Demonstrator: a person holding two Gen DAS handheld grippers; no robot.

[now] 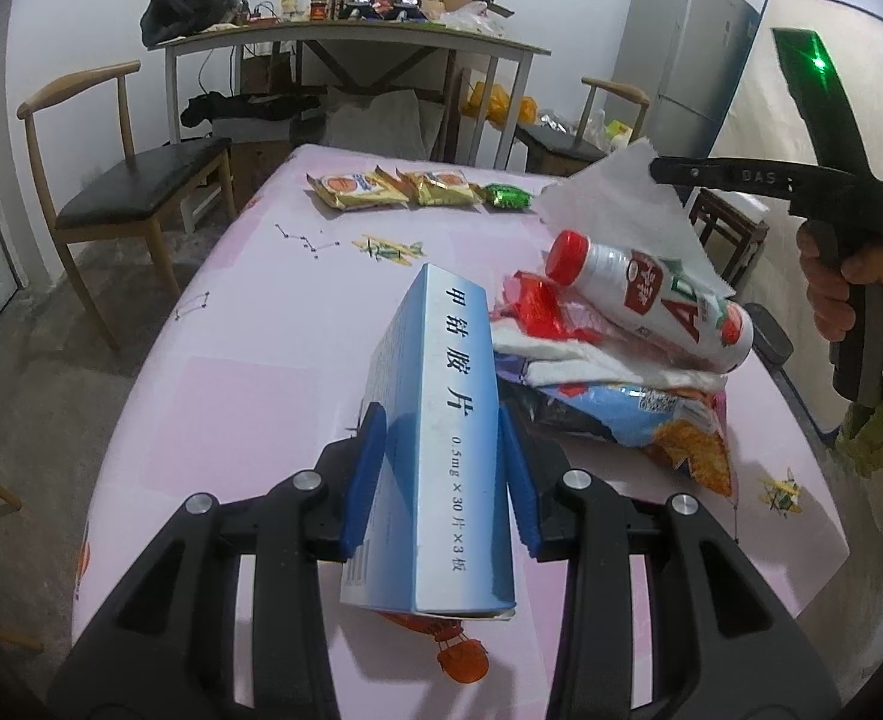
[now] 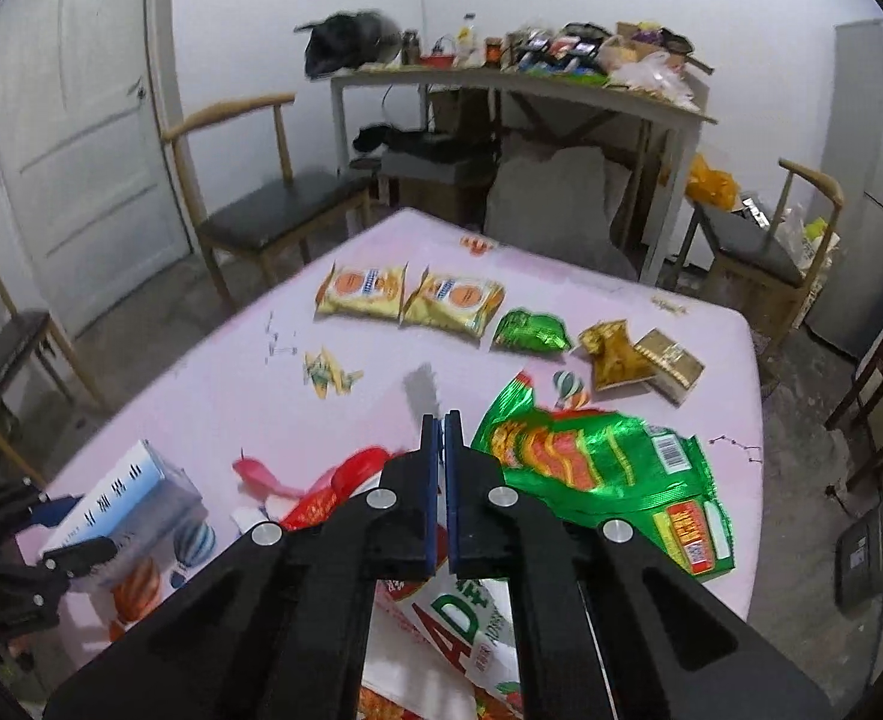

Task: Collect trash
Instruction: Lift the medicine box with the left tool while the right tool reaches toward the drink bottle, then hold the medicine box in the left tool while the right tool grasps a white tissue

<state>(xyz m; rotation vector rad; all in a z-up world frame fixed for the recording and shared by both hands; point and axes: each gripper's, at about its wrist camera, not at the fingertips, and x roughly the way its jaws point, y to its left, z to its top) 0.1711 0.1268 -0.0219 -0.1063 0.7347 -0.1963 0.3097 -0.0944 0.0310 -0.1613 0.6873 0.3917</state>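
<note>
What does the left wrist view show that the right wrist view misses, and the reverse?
Only the left wrist view shows the white tissue at the tip of the right gripper, and the red cap of the AD bottle lying on the trash pile.

Only the right wrist view shows the big green chip bag, the gold wrapper and the gold box; its fingers look shut.

Both show the blue medicine box clamped in the left gripper, the two yellow snack packs and the small green wrapper.
</note>
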